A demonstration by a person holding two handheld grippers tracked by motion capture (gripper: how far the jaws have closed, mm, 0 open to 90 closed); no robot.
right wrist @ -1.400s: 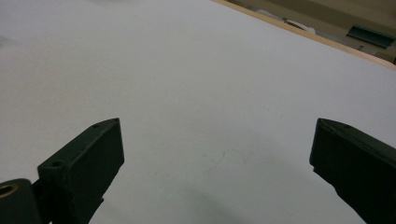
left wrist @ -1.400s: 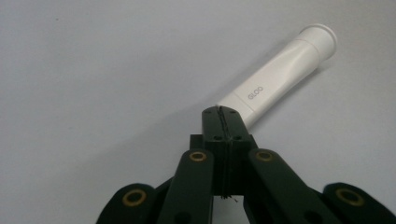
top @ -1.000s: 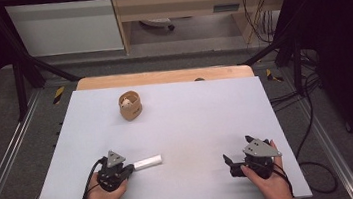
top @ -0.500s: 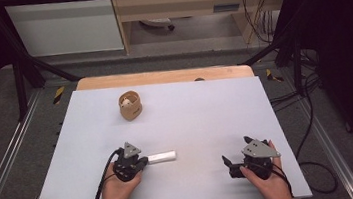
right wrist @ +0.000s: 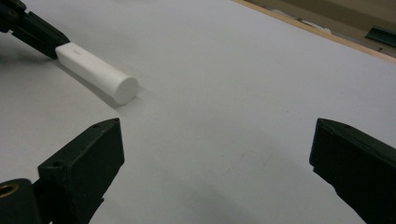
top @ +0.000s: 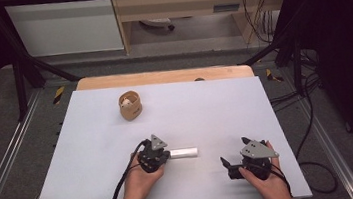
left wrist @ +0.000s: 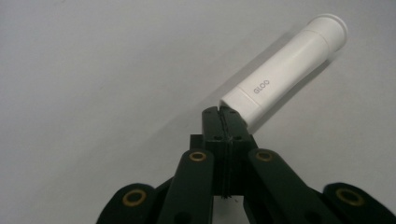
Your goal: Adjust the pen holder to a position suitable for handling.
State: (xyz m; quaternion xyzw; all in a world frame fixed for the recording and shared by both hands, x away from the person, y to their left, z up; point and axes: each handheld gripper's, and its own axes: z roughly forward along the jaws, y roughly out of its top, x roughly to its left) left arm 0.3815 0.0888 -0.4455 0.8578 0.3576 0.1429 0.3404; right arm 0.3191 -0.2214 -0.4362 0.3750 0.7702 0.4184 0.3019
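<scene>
Item: white glue stick [top: 183, 153], lying on its side on the white table [top: 206, 111], well this side of the small wooden cup [top: 130, 105] and between my two grippers. My left gripper [top: 165, 155] has its jaws fully closed, nothing between them; the joined tips sit against the near end of the glue stick [left wrist: 282, 73], touching it from behind, a push contact and no grip. My right gripper [top: 226, 163] lies beyond the far end of the glue stick, apart from it, jaws spread wide and empty, the stick's round end [right wrist: 97, 71] ahead of them. Risks, as I judge them: the stick is a smooth cylinder, so a push slightly off its axis could swing it round or send it rolling away from the closed tips; a harder shove could slide it past the open right jaws before they close; tips riding up over the end could lose contact altogether. The cup stands well clear of all this
</scene>
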